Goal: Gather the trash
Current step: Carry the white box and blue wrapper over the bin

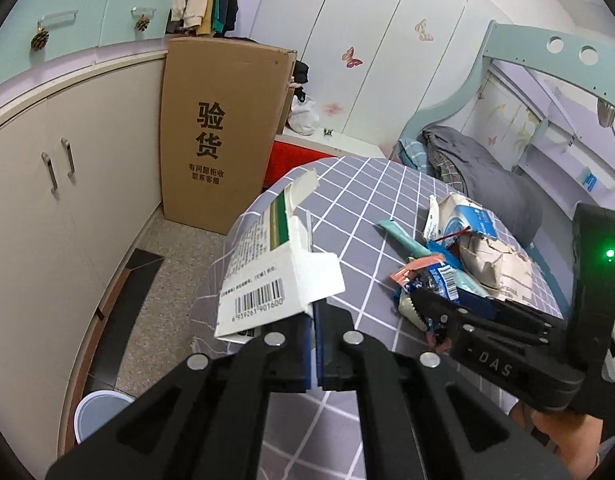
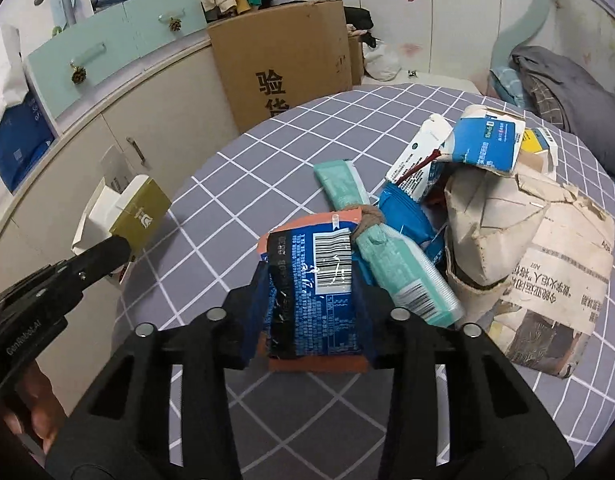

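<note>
My left gripper (image 1: 315,344) is shut on a flattened white carton (image 1: 275,272) with a barcode, held over the left rim of the round table (image 1: 367,184). In the right wrist view the same carton (image 2: 123,208) shows white and olive in the left gripper (image 2: 115,248). My right gripper (image 2: 311,312) is shut on a blue and orange snack wrapper (image 2: 315,280), its pads pressing both sides. That gripper (image 1: 423,308) also shows at the near edge of the trash pile. A teal packet (image 2: 387,268), a torn paper bag (image 2: 527,240) and a blue-white carton (image 2: 487,144) lie just behind.
A grey checked cloth (image 2: 267,140) covers the table. A pale round bin (image 1: 99,412) stands on the floor at lower left, beside beige cabinets (image 1: 67,200). A tall cardboard box (image 1: 219,128) leans behind the table. A bed with grey bedding (image 1: 487,168) lies to the right.
</note>
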A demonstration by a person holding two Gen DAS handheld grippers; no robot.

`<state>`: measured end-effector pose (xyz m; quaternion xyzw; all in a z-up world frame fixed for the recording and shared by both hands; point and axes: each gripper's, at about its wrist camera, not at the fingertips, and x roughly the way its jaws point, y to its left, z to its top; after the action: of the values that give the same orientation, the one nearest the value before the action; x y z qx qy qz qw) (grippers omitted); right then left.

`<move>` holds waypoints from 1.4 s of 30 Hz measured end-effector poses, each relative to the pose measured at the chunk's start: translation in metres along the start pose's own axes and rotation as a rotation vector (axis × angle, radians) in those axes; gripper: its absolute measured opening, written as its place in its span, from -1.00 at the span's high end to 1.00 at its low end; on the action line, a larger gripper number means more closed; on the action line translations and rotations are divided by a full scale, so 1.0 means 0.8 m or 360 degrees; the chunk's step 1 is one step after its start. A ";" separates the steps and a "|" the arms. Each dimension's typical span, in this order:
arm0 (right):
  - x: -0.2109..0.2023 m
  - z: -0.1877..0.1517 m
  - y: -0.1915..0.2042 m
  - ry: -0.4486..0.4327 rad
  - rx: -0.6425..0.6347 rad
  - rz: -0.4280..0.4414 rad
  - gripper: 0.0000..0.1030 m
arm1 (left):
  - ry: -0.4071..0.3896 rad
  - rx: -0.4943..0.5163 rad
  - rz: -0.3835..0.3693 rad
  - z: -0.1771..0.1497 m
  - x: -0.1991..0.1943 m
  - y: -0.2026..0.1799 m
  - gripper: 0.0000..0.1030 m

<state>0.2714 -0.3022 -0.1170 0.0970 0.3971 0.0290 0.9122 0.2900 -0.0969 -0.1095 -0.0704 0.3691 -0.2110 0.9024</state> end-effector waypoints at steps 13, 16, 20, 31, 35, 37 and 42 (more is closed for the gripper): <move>-0.098 0.006 0.028 -0.0233 0.0106 0.0191 0.29 | -0.0123 -0.0023 -0.0064 -0.006 -0.080 0.015 0.97; -0.109 -0.002 0.064 -0.0240 0.0026 0.0237 0.29 | -0.0133 -0.0039 -0.0039 -0.013 -0.098 0.026 0.97; -0.110 -0.018 0.116 -0.0215 -0.0070 0.0316 0.28 | -0.0120 -0.0090 0.0015 -0.029 -0.123 0.055 0.97; -0.025 -0.089 0.265 0.0048 -0.0344 0.0495 0.28 | 0.0025 -0.0323 0.0266 -0.114 -0.157 0.196 0.97; 0.029 -0.128 0.318 0.0192 -0.0396 0.0539 0.28 | 0.0136 -0.0428 0.0354 -0.149 -0.148 0.250 0.97; 0.052 -0.145 0.337 0.0257 -0.0408 0.0555 0.28 | 0.0186 -0.0481 0.0380 -0.166 -0.142 0.272 0.97; 0.092 -0.172 0.366 0.0331 -0.0415 0.0548 0.28 | 0.0296 -0.0574 0.0441 -0.194 -0.124 0.320 0.97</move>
<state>0.2283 0.0155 -0.2025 0.0412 0.4595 0.2451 0.8527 0.2029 0.1811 -0.2306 -0.1592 0.4883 -0.0214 0.8578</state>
